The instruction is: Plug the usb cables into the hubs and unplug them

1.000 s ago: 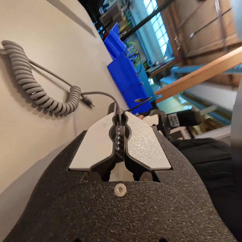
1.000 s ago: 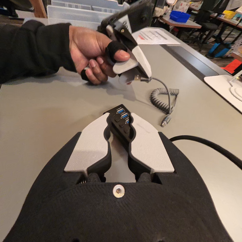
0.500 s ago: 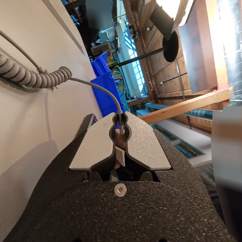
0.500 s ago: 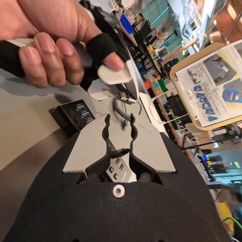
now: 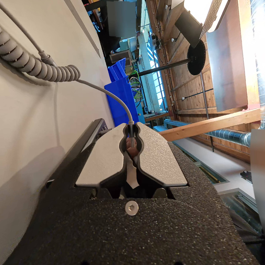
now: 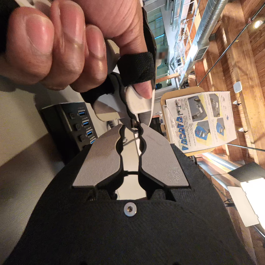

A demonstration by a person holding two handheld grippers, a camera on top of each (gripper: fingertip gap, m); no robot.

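Two tongs meet | left tongs [image 5: 131,126] pinch USB plug [image 5: 132,134] | hub [image 6: 74,126] beside | blue bins [image 5: 121,100] behind

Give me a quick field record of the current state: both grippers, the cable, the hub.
left gripper: jaws shut on the plug end of the grey coiled USB cable
right gripper: jaws open, tips close to the cable's metal plug
black multi-port USB hub: on the beige table, blue ports in view empty
plugged in: not yet
hand: grips the left gripper
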